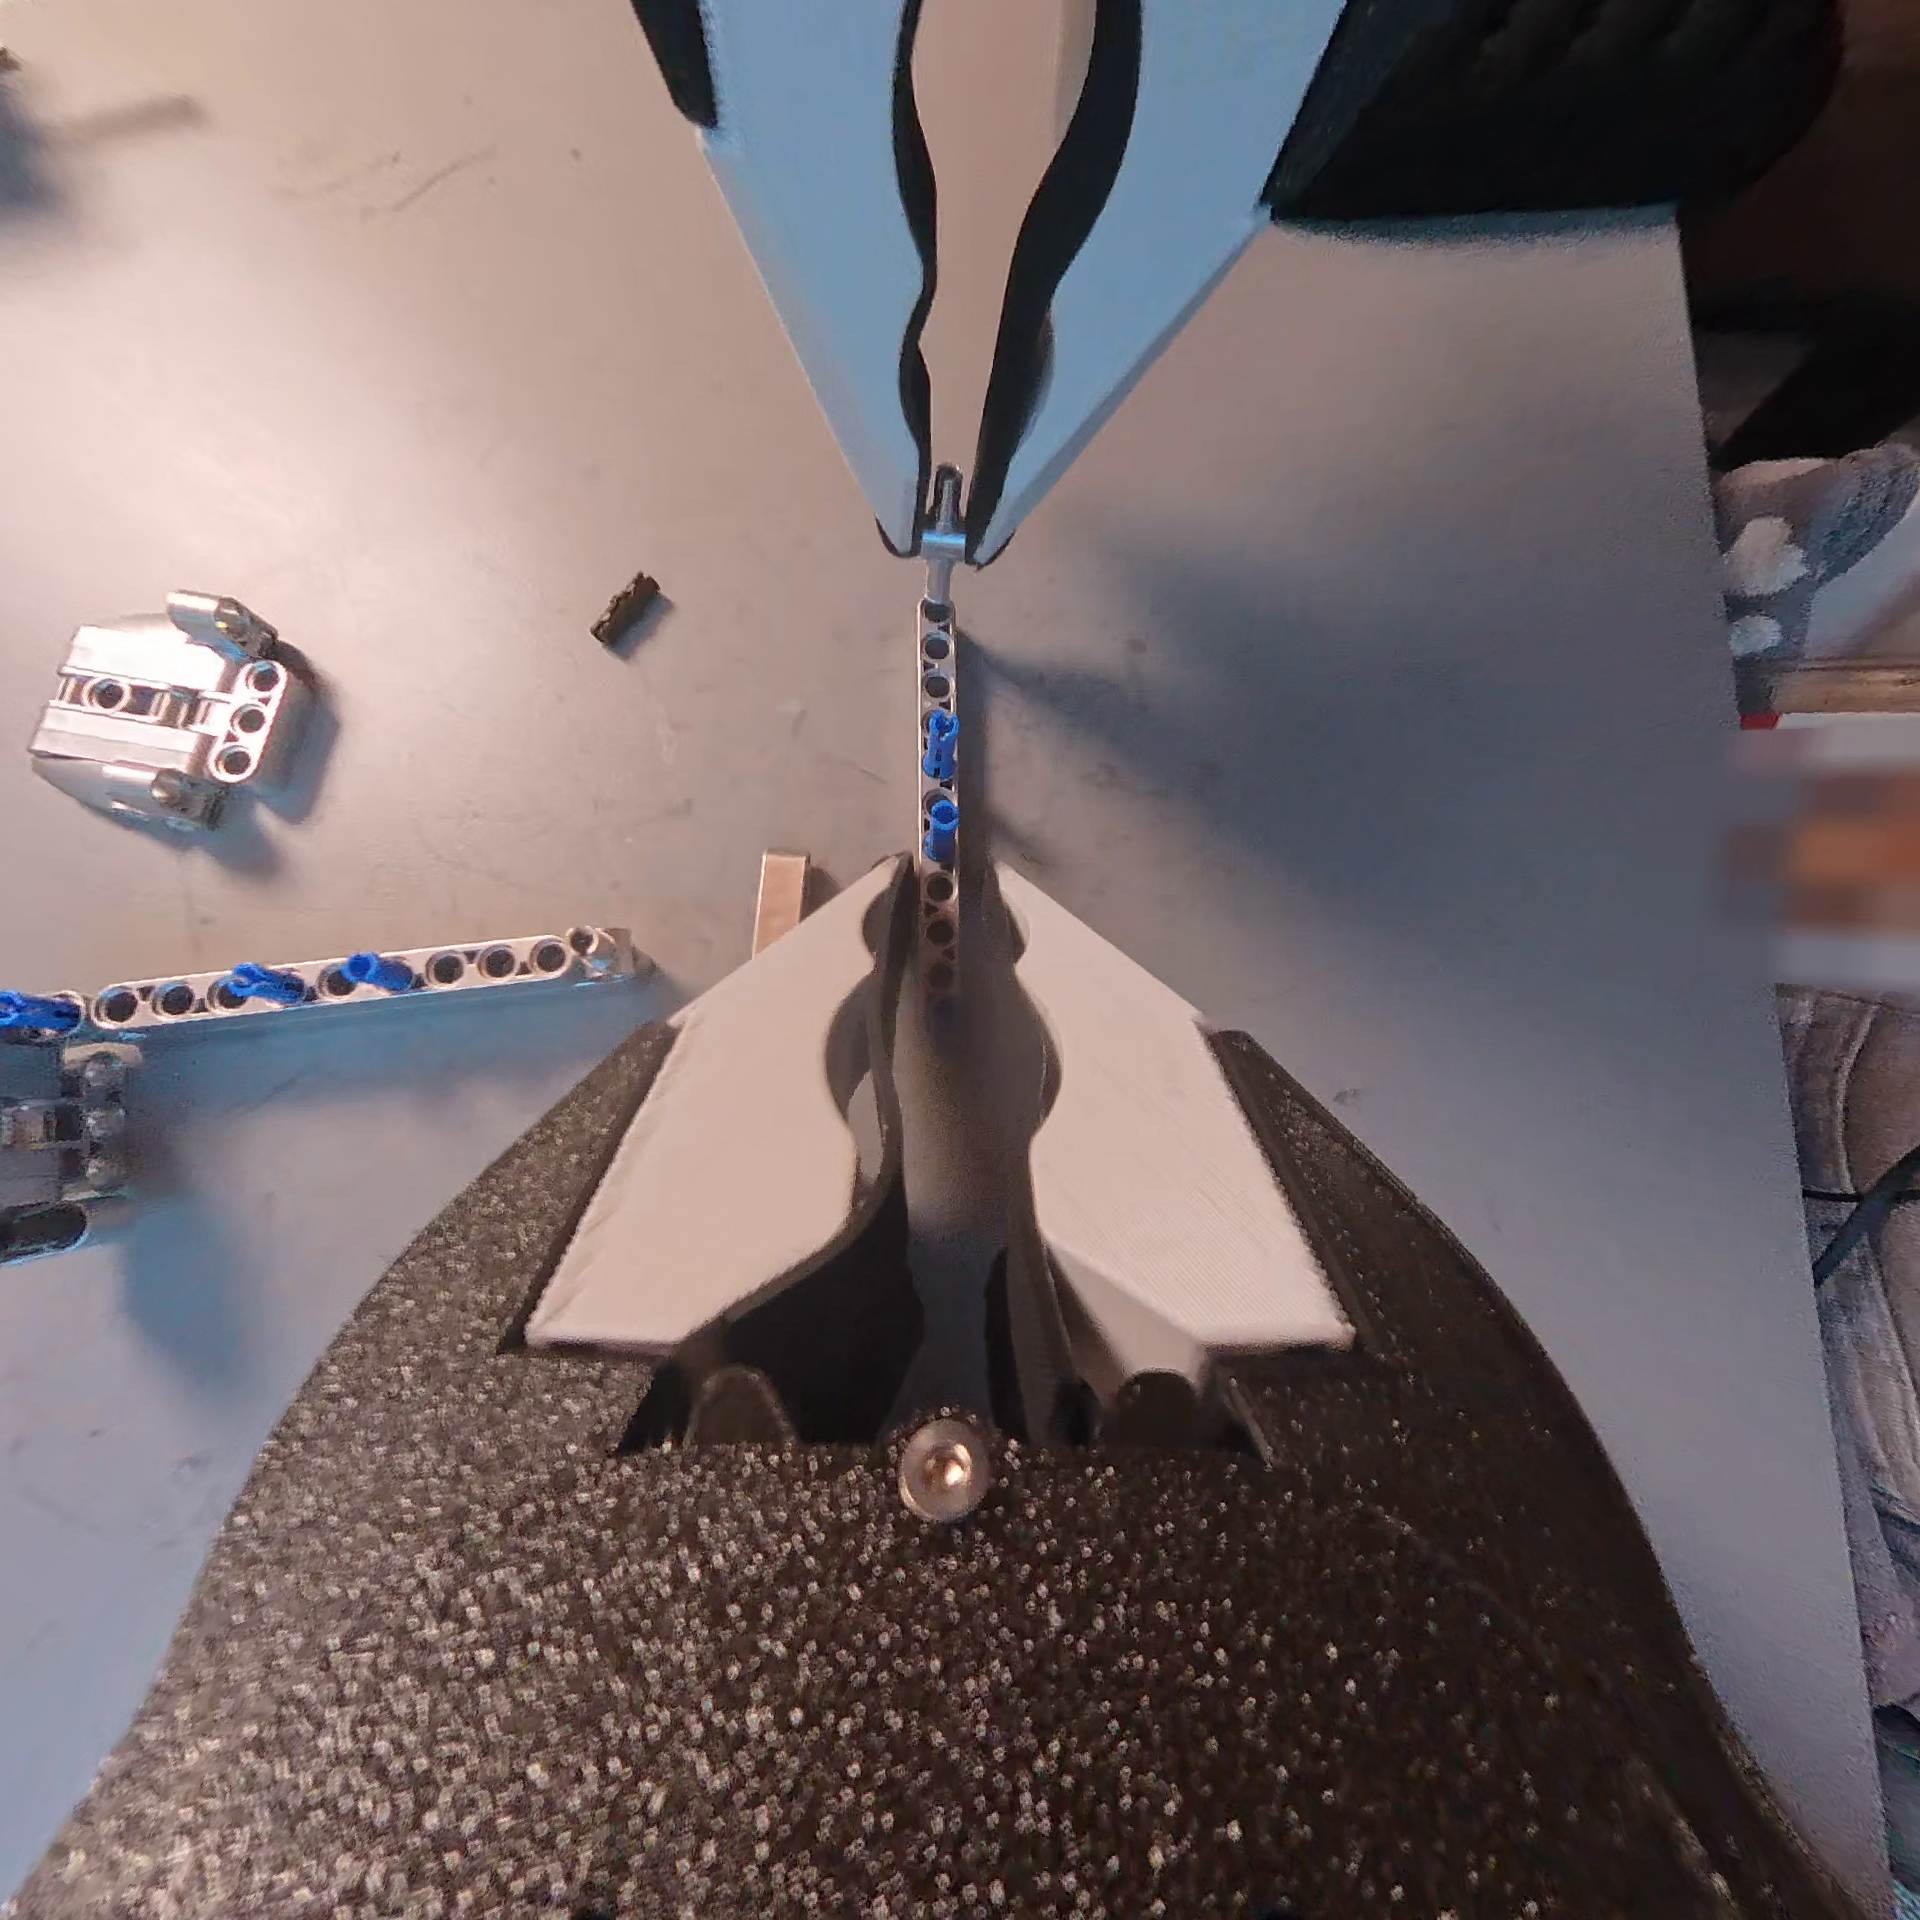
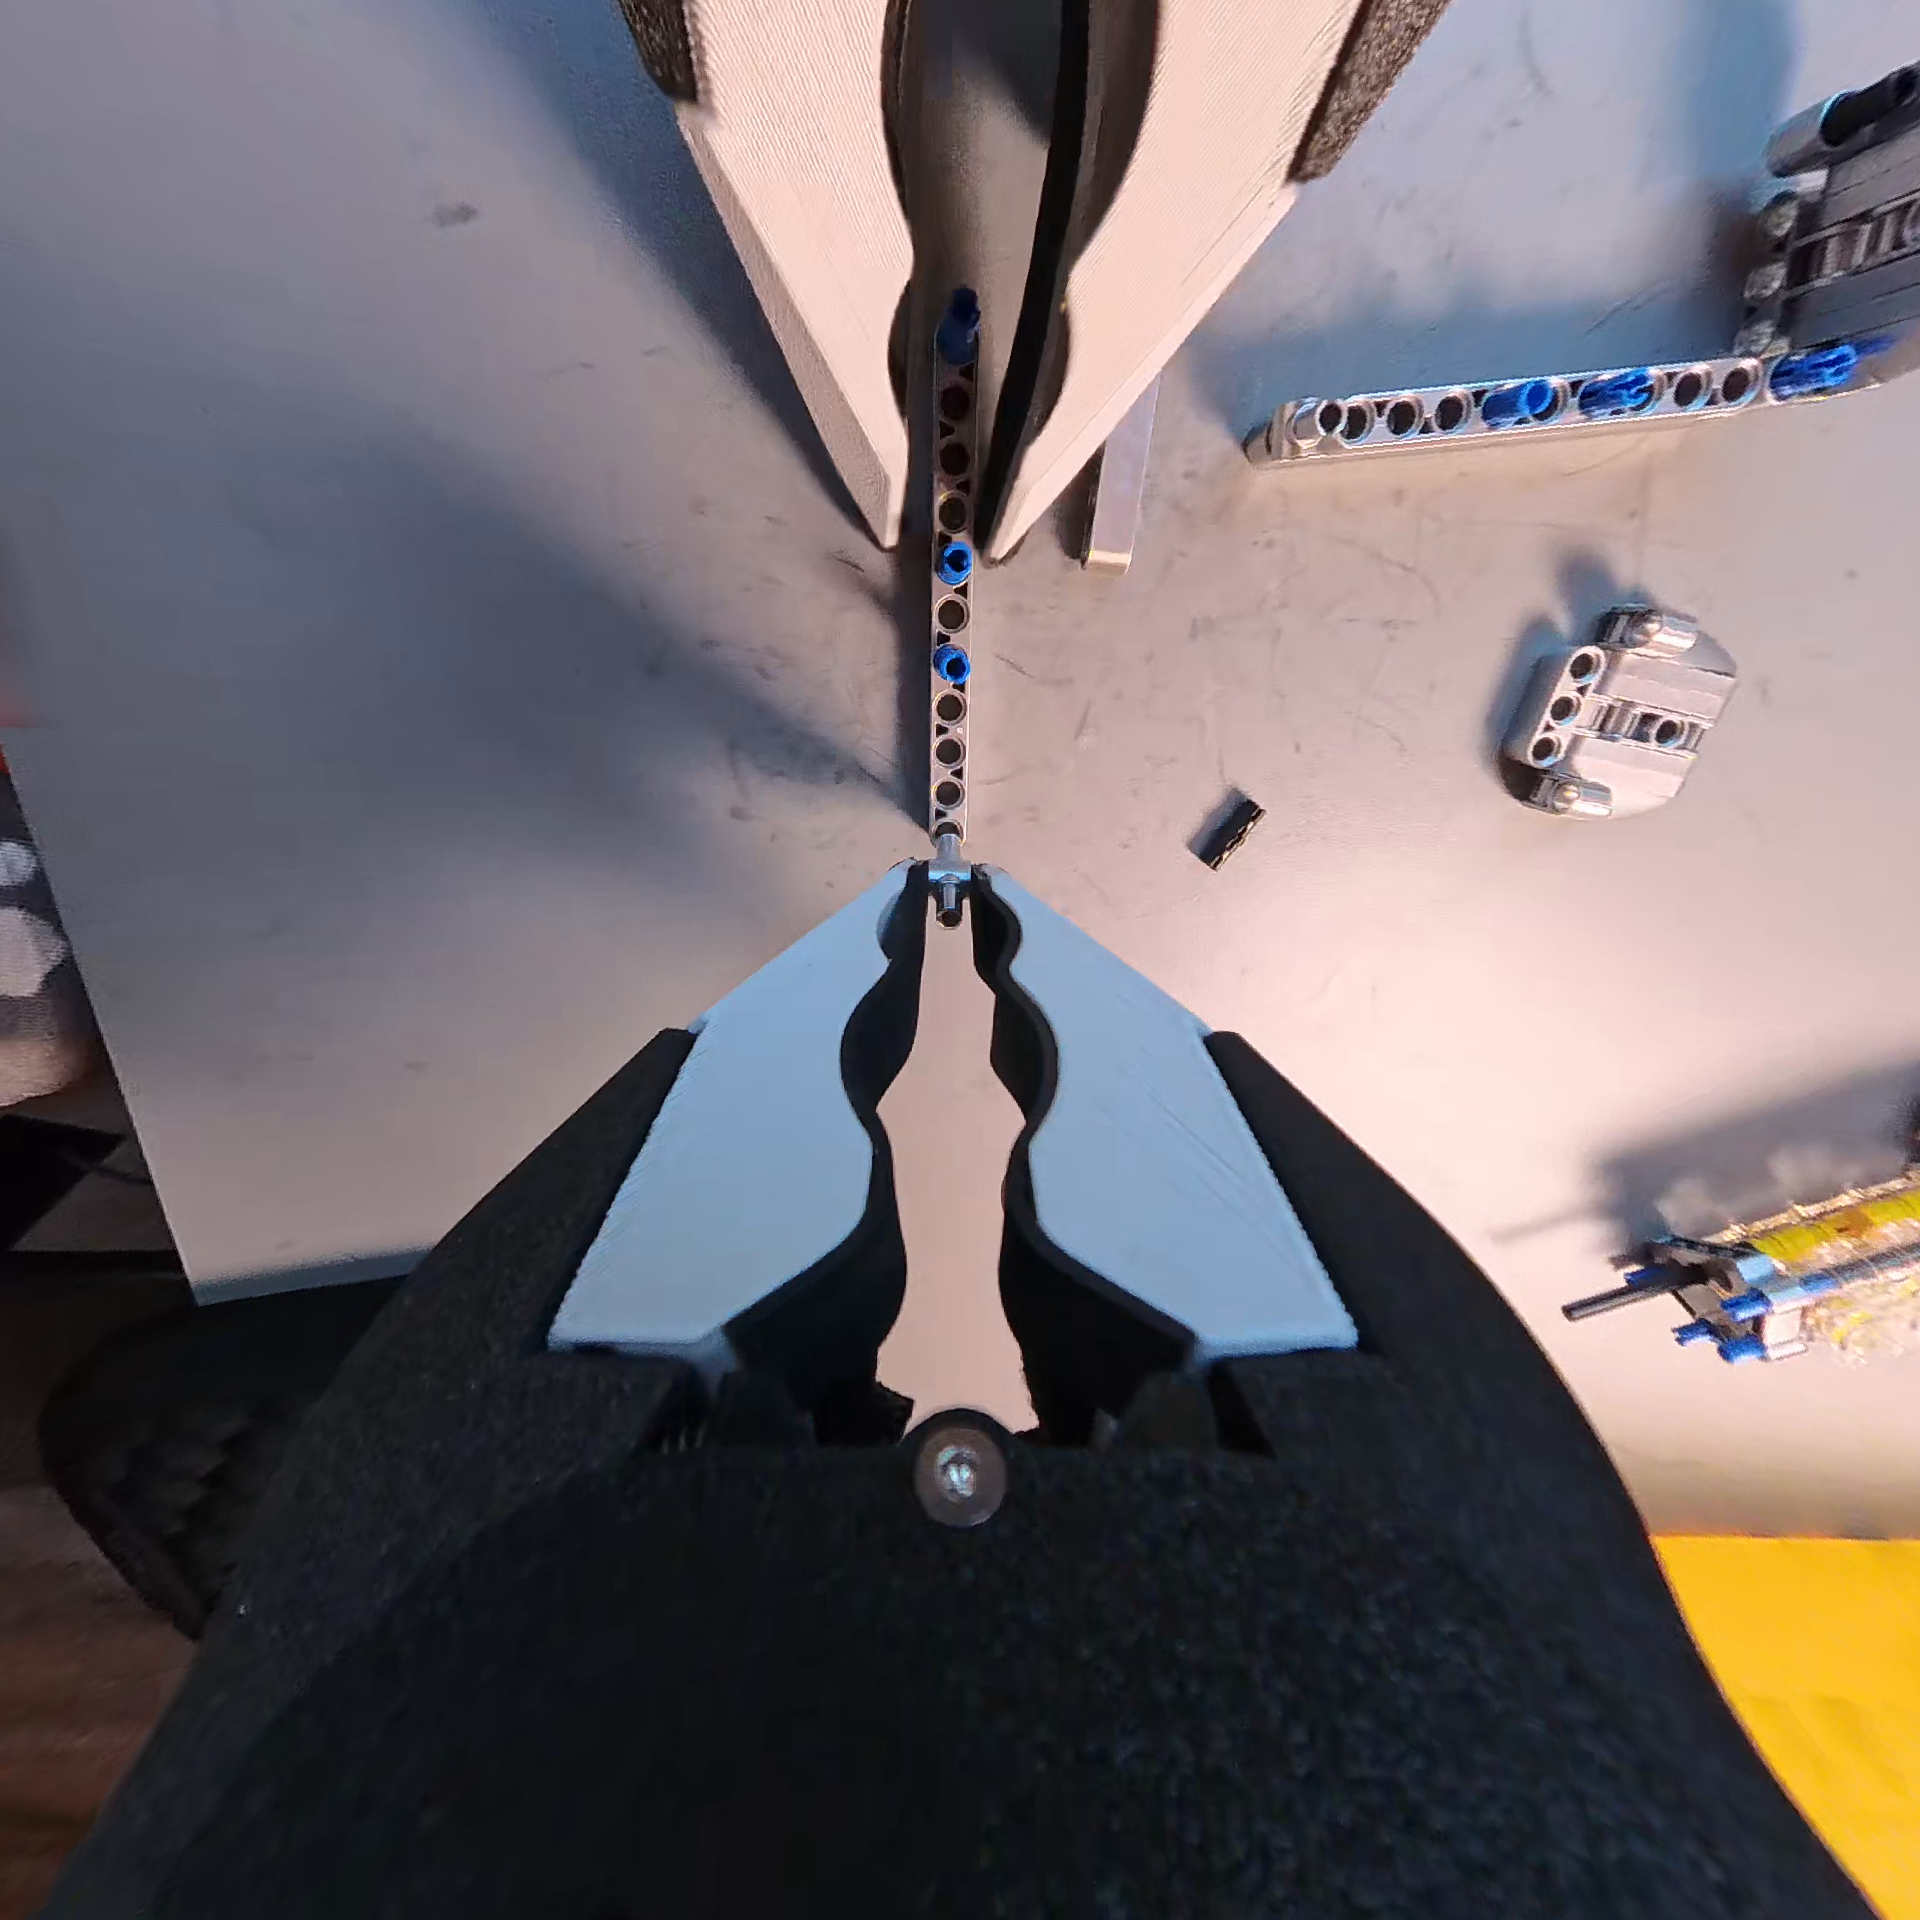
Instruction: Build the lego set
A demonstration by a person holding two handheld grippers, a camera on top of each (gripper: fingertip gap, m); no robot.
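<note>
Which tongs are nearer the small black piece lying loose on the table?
Right. The right tongs, pinching a grey pin at the beam's end, sit beside the small black piece; the left tongs clamp the beam's far end.

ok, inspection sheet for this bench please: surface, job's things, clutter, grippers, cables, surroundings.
Surface: scuffed grey tabletop.
Job's things: long grey holed beam with blue pins; small grey connector pin at its end.
Clutter: second grey holed beam, grey ribbed block, small black piece, yellow and clear assembly.
Grippers: left gripper jaws shut on the beam; right gripper jaws shut on the pin.
Cables: nothing seen.
Surroundings: yellow sheet at the table's corner.
</note>
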